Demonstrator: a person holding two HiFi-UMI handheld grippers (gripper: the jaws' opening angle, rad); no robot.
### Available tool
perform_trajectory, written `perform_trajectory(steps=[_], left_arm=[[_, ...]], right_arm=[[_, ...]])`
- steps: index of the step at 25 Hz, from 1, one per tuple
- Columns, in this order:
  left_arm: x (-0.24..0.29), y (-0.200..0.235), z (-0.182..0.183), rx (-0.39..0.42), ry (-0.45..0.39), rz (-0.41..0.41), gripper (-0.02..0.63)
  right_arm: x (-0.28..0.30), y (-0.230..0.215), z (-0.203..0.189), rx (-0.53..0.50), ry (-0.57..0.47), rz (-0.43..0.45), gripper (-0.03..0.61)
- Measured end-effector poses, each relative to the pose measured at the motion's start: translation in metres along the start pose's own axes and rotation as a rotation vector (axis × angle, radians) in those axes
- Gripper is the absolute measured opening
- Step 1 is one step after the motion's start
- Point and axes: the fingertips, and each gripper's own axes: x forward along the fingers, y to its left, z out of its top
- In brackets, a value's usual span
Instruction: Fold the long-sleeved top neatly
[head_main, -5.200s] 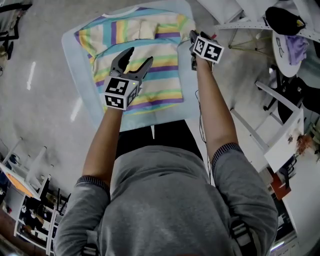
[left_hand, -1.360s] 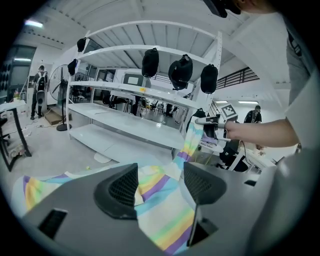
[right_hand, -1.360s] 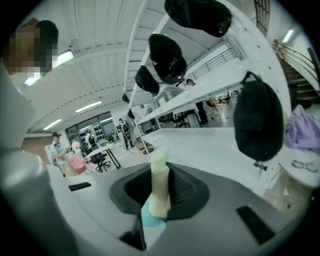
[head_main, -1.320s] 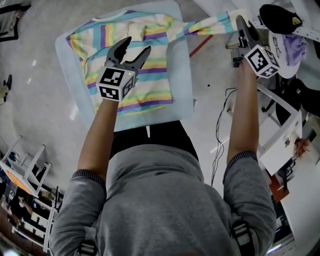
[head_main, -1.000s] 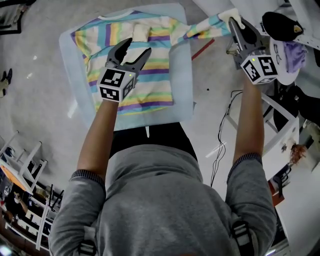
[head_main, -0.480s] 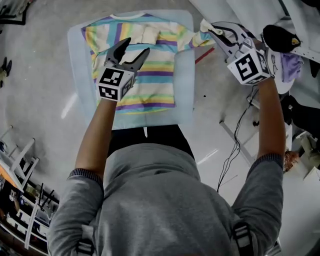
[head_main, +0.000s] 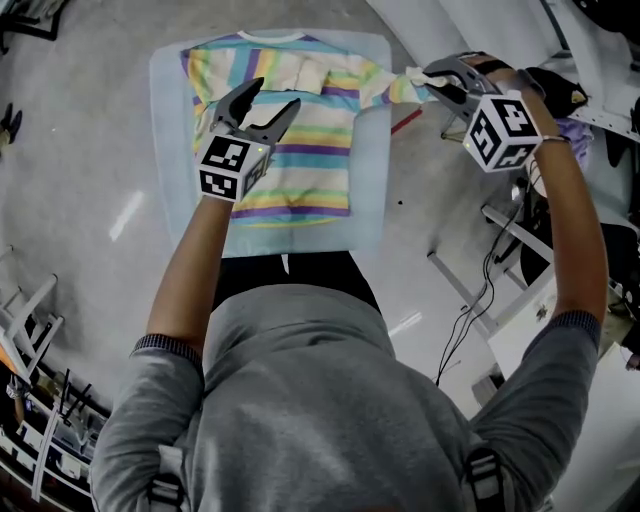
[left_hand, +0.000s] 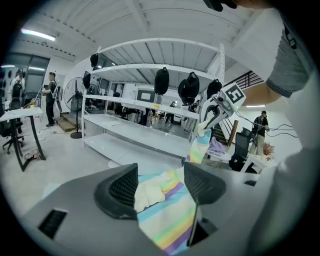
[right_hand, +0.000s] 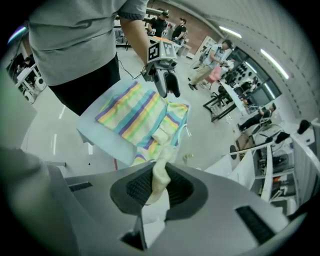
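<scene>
The striped long-sleeved top (head_main: 300, 140) lies flat on a pale blue table (head_main: 372, 200), its neck at the far edge from the person and its hem at the near edge. One sleeve is folded across the chest, with its cream cuff (head_main: 300, 68) resting on the stripes near the collar.

The other sleeve (head_main: 385, 90) runs off the top's shoulder and past the table's edge, lifted clear of the surface. The right gripper (head_main: 432, 78) is clenched on that sleeve's cream cuff (right_hand: 159, 180). In the right gripper view the cuff sits pinched between the two ribbed pads, a fold of it bulging above them, and the striped sleeve trails away from the jaws towards the table below. This gripper points steeply down and is held off to the side of the table, over the floor.

The left gripper (head_main: 272, 97) hangs above the middle of the top with its jaws released and spread wide, gripping nothing. In the left gripper view the folded sleeve's cuff and the striped body show through the gap between the jaws, lower down and apart from the pads. Beyond them, the right gripper holds its sleeve up so that it hangs as a striped strip.
</scene>
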Motion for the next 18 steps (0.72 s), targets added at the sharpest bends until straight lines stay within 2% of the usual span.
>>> perform_trajectory(steps=[5,9,18], left_arm=[[-0.016,0.006,0.002,-0.017,-0.011,0.014,0.304],[-0.026,0.017,0.002,-0.036,-0.019,0.022,0.304],[-0.059,0.063,-0.016,-0.083,-0.031,0.077,0.304]], right_arm=[[-0.008,-0.014,0.007,0.007,0.005,-0.028,0.055],[0.004,-0.033,0.031,-0.001,-0.02,-0.048,0.055],[0.069,-0.064,0.116,-0.159,-0.103,-0.03,0.055]])
